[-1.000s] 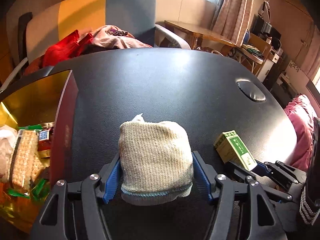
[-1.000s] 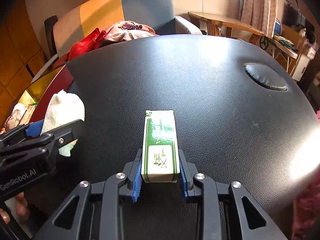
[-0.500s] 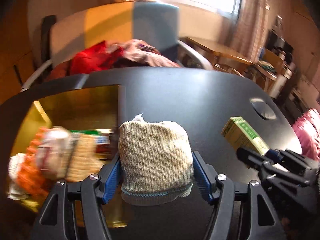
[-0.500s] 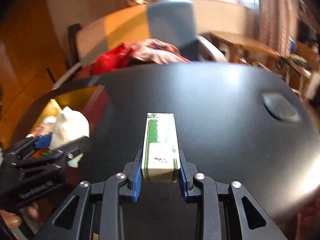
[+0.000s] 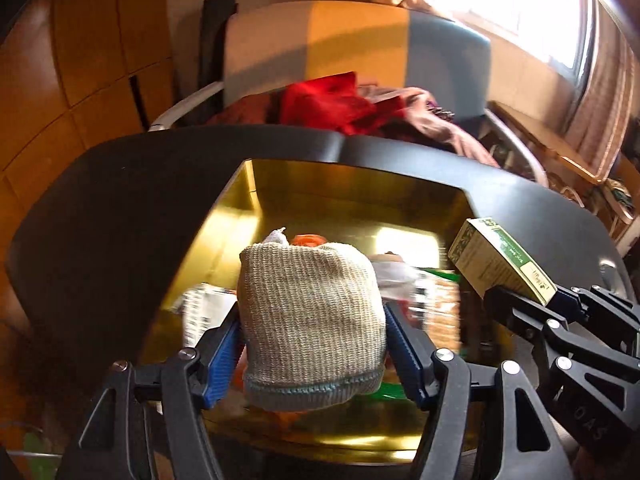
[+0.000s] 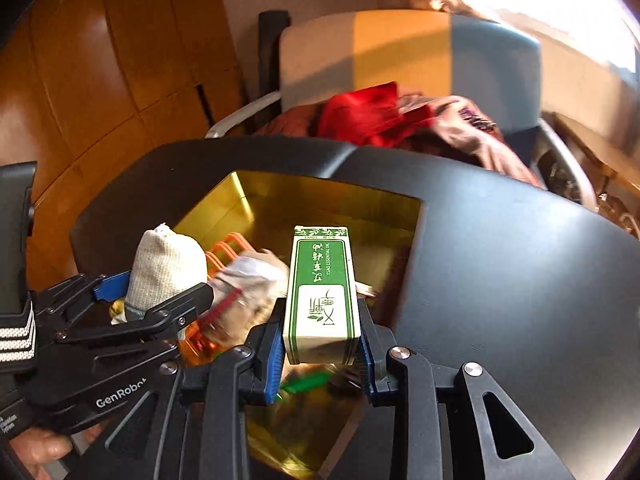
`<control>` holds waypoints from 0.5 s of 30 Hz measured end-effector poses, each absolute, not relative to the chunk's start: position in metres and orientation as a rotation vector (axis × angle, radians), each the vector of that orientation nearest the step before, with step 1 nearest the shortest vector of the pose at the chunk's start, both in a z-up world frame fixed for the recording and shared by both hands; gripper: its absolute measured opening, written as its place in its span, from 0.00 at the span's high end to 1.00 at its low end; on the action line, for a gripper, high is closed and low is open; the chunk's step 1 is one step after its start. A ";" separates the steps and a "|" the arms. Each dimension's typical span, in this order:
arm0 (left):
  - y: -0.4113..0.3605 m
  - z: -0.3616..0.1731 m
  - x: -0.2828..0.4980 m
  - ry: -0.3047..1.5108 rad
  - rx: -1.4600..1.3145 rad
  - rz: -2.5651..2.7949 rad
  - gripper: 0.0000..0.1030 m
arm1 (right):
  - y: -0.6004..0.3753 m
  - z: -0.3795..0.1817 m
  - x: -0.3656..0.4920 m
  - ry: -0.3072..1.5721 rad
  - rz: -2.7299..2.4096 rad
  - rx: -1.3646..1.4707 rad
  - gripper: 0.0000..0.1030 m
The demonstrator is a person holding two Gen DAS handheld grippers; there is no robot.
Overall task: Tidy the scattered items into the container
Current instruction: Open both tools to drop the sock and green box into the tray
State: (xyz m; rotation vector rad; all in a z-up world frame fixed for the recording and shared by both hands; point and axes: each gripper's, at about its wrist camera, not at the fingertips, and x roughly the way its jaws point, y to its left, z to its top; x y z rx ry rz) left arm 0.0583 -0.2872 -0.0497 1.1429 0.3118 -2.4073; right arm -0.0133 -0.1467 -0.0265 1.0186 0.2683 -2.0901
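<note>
My left gripper (image 5: 312, 344) is shut on a beige knitted bundle (image 5: 310, 320) and holds it above the gold-lined box (image 5: 352, 200). The bundle also shows at the left of the right wrist view (image 6: 164, 270). My right gripper (image 6: 320, 336) is shut on a green and white carton (image 6: 322, 292), held over the box's right part (image 6: 320, 196). The carton also shows at the right of the left wrist view (image 5: 500, 268). The box holds several items: a cracker pack (image 5: 442, 308), an orange piece (image 6: 228, 254), wrapped packets.
The box sits on a black padded table (image 6: 500, 264). Behind the table stands an armchair (image 5: 360, 52) piled with red and pink clothes (image 5: 332, 100). A wooden wall is at the left, a bright window at the right.
Both grippers swung left from over the bare table to above the gold box, carrying the bundle and the carton. Both grips are unchanged.
</note>
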 end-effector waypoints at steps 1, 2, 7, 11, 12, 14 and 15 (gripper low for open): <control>-0.292 -0.052 0.058 0.312 1.142 -2.400 0.34 | -0.155 -0.030 -0.015 0.274 -2.077 1.036 0.70; -0.295 -0.054 0.058 0.311 1.139 -2.396 0.34 | -0.161 -0.034 -0.016 0.292 -2.073 1.046 0.70; -0.307 -0.063 0.054 0.304 1.155 -2.374 0.31 | -0.180 -0.052 -0.021 0.359 -2.060 1.098 0.70; -0.312 -0.067 0.054 0.319 1.164 -2.364 0.31 | -0.180 -0.055 -0.023 0.332 -2.056 1.117 0.66; -0.313 -0.068 0.054 0.318 1.162 -2.365 0.30 | -0.178 -0.054 -0.022 0.325 -2.060 1.110 0.66; -0.311 -0.067 0.056 0.304 1.150 -2.368 0.30 | -0.175 -0.051 -0.018 0.328 -2.074 1.084 0.63; -0.310 -0.066 0.056 0.291 1.146 -2.370 0.30 | -0.174 -0.048 -0.016 0.329 -2.081 1.069 0.60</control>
